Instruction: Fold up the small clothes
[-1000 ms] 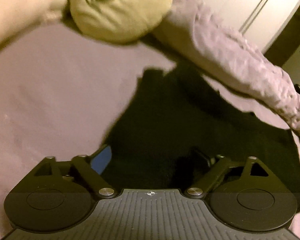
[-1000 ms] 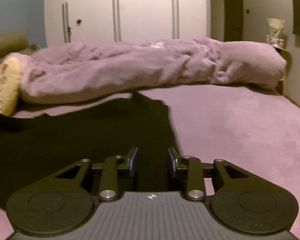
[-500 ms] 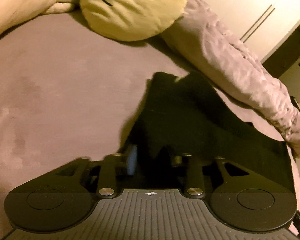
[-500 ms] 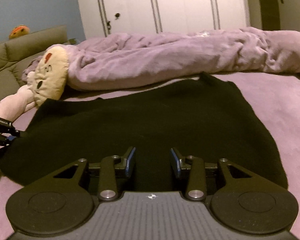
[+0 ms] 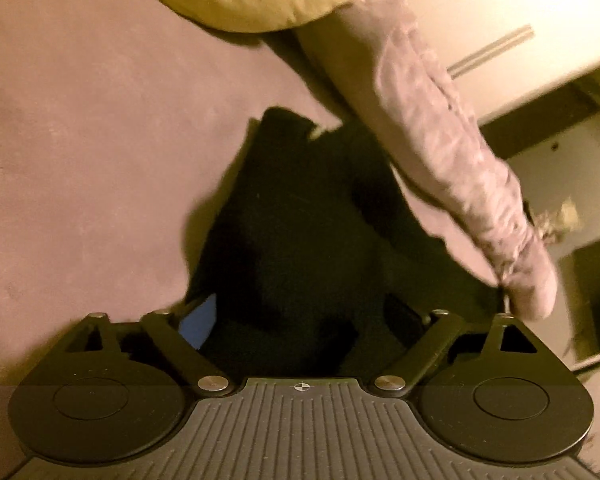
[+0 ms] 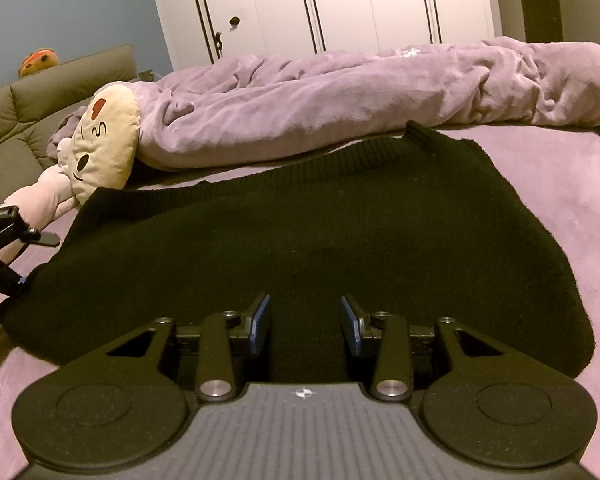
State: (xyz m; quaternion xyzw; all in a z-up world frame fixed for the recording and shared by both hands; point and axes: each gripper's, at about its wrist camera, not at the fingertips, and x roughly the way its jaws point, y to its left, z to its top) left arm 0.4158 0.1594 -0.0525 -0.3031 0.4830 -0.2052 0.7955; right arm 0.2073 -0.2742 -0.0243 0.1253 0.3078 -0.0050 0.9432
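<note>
where black garment (image 5: 300, 240) meets left gripper (image 5: 300, 320), right finger lost in dark

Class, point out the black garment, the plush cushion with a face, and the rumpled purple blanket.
black garment (image 6: 320, 216): right wrist view, its flat middle.
plush cushion (image 6: 100, 144): right wrist view, its face.
purple blanket (image 6: 340, 96): right wrist view, its crumpled middle.
</note>
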